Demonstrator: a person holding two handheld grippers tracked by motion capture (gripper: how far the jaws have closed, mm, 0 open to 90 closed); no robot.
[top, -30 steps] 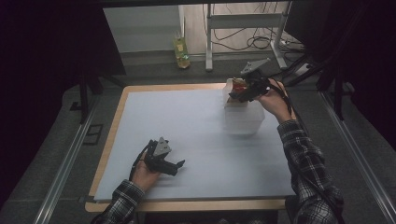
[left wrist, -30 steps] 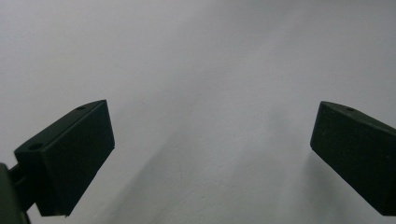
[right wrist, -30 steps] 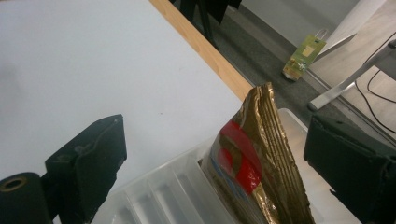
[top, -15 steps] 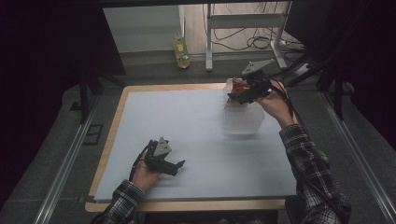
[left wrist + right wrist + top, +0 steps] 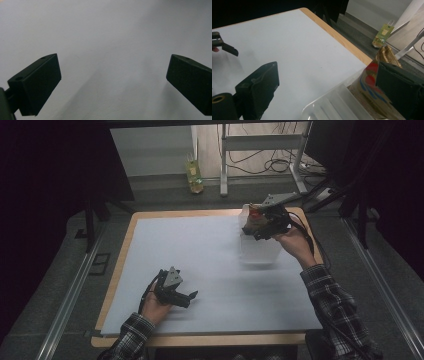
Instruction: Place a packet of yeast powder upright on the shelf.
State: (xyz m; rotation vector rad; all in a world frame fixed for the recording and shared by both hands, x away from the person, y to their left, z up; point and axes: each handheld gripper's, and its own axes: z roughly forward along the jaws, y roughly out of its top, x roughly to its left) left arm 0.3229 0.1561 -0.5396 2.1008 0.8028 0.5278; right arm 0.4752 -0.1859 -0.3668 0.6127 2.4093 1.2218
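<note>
- High view: the right hand-held gripper (image 5: 261, 222) hangs over the far rim of a clear bin (image 5: 258, 251) that stands on the surface (image 5: 200, 265) near its far right corner.
- A snack bag (image 5: 254, 215), red and gold, sits at that gripper, above the bin's far end.
- Right gripper view: the bag (image 5: 372, 85) lies against the right jaw, while the left jaw stands well apart from it, so the right hand-held gripper (image 5: 329, 82) looks released, not clenched on the bag.
- The bag's lower part seems to be inside the bin (image 5: 332, 107), leaning at its wall; whether it rests on the bottom I cannot tell.
- The left hand-held gripper (image 5: 192, 296) lies low on the near left of the surface, well apart from the bin. In the left gripper view its jaws are spread wide over bare white surface (image 5: 105, 50), holding nothing.
- Judgement: the work looks like putting the bag into the bin, and it seems nearly done, with the bag at the bin and the jaws apart.
- What appears left: lifting the right gripper clear and checking that the bag settles inside rather than tipping over the rim.
</note>
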